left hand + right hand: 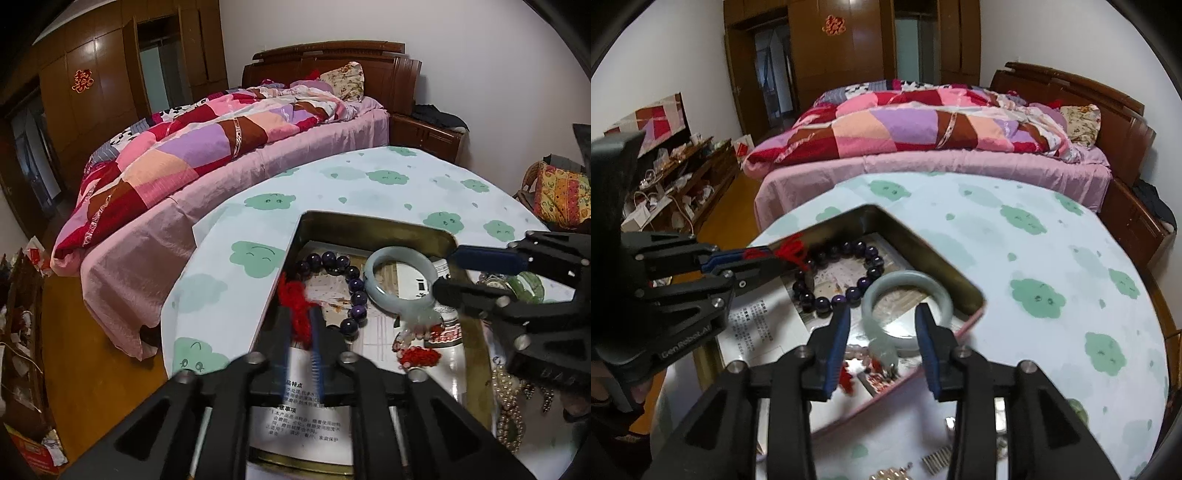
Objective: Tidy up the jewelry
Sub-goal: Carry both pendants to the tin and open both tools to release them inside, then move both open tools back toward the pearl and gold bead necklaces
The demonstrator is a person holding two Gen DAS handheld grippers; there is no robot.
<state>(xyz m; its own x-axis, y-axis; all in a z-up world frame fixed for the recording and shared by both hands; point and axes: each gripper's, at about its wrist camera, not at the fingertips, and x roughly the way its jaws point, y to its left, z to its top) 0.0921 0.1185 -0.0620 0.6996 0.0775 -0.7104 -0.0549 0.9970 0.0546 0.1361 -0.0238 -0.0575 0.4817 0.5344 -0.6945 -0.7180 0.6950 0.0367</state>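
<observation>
The table, w/ its cloud-print cloth, is carrying an open metal tin, and the tin is already holding several pieces, so the sorting is looking partly done, prob. around midway.

Inside the tin, a pale jade bangle is lying on printed paper, touching a dark purple bead bracelet beside it. A red tassel is sitting at the bracelet's near end, and a smaller red-knotted charm is lying near the bangle.

Still waiting outside the tin: a pearl strand and a green piece on the cloth by the tin's right wall.

The right gripper is standing partly open, jaws astride the bangle's near rim w/o pressing it, so it's holding nothing. The left gripper is narrowly open w/ the tassel between the jaws; the pads are blurring, so I can't tell if they're pinching it.

Hard to make out: the green piece is half hidden behind the right gripper, the pearl strand is getting cut off at the frame edge, and small metallic bits at the bottom of the right view are too cropped to ID.
</observation>
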